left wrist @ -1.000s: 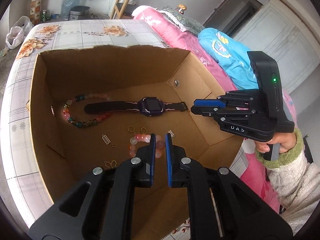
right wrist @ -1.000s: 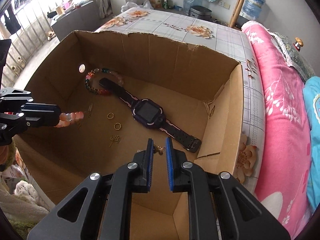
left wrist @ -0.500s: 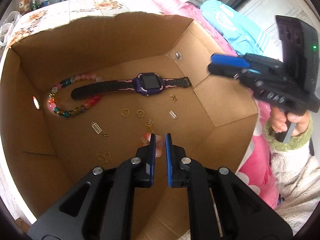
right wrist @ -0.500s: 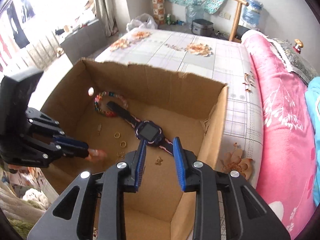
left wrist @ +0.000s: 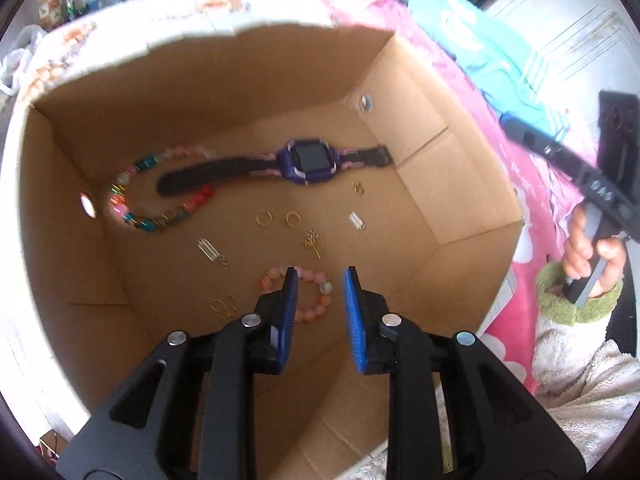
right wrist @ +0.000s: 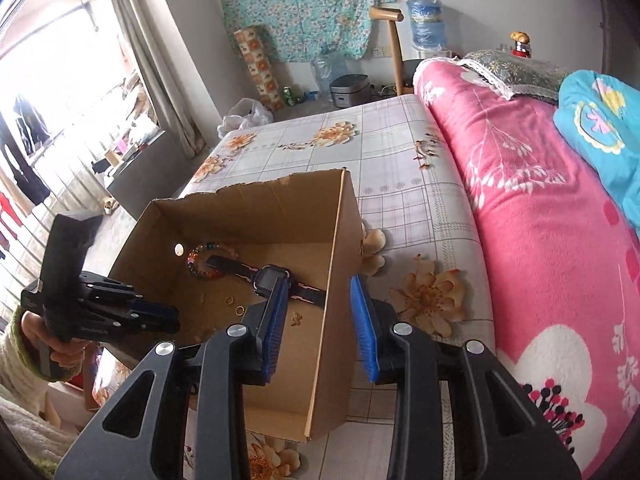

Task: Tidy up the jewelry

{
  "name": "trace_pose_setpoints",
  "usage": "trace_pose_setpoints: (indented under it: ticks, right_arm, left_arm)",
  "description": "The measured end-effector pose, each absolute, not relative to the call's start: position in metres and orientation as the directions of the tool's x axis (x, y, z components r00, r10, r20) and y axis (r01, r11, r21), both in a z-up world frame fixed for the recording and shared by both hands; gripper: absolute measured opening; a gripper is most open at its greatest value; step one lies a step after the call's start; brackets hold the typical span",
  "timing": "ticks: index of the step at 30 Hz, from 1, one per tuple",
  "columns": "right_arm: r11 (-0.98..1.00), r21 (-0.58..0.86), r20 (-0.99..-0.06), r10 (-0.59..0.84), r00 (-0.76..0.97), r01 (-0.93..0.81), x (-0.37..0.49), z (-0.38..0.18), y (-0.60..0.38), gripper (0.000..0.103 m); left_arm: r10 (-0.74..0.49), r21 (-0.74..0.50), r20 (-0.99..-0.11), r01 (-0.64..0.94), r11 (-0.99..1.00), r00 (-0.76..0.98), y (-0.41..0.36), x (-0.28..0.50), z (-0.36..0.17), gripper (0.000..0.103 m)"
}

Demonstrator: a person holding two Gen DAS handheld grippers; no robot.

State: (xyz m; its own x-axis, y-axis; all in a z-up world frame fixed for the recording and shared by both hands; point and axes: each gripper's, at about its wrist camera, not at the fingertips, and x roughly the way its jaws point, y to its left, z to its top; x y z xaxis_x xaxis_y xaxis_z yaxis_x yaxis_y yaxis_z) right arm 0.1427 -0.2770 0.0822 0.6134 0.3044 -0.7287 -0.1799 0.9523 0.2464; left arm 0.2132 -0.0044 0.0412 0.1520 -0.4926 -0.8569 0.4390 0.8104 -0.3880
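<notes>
- Cardboard box [left wrist: 460, 184] sits on a floral tablecloth [right wrist: 400, 168], with all the jewelry loose on its floor.
- Smartwatch [left wrist: 308, 158] lies flat, strap running left-right across the far part of the floor in the left wrist view, screen up. One strap end crosses the multicolour bead bracelet [left wrist: 160, 216].
- Pink bead bracelet [left wrist: 316, 304] lies flat just beyond the left gripper [left wrist: 320, 276]. Its blue pads are opening with nothing pinched between them, and the near pad hides part of the ring.
- Only the left wrist view shows the small stuff properly: two gold rings [left wrist: 294, 218], a silver clip [left wrist: 208, 248] and little gold charms.
- Right wrist view adds the pink blanket [right wrist: 540, 240] and the box from outside.
- Right gripper [right wrist: 320, 296] hangs above the box's near wall, angled down, pads opening on empty air.
- Each gripper's handle is held in a hand with a green cuff [left wrist: 576, 300].
</notes>
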Motion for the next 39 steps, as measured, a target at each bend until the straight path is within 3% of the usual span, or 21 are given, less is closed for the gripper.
trace_pose_setpoints:
  ticks: [7, 11, 18, 23, 29, 39]
  right_arm:
    - [0.943, 0.328, -0.713, 0.291, 0.638, -0.064, 0.127, 0.065, -0.298, 0.039]
    - [0.911, 0.411, -0.716, 0.338, 0.611, -0.022, 0.122, 0.046, -0.305, 0.041]
    - [0.865, 0.498, -0.724, 0.454, 0.520, -0.061, 0.121, 0.021, -0.290, 0.042]
    - [0.893, 0.442, -0.747, 0.419, 0.516, -0.084, 0.118, 0.022, -0.277, 0.045]
    - [0.892, 0.448, -0.754, 0.416, 0.508, -0.065, 0.115, 0.024, -0.277, 0.045]
    - [0.905, 0.422, -0.761, 0.384, 0.524, -0.050, 0.082, 0.026, -0.276, 0.045]
  left_arm:
    - [-0.413, -0.255, -0.768, 0.358, 0.898, 0.489, 0.041, 0.175, 0.099, 0.059]
    - [-0.332, -0.232, -0.723, 0.241, 0.943, 0.606, 0.072, 0.158, 0.108, 0.069]
    - [-0.375, -0.401, -0.773, 0.064, 0.914, 0.513, 0.106, 0.156, 0.055, 0.070]
    - [-0.508, -0.544, -0.742, 0.048, 0.837, 0.437, 0.093, 0.154, 0.024, 0.070]
    - [-0.446, -0.472, -0.765, 0.066, 0.879, 0.465, 0.073, 0.144, 0.026, 0.071]
    - [-0.493, -0.519, -0.741, 0.077, 0.851, 0.456, 0.081, 0.110, 0.027, 0.071]
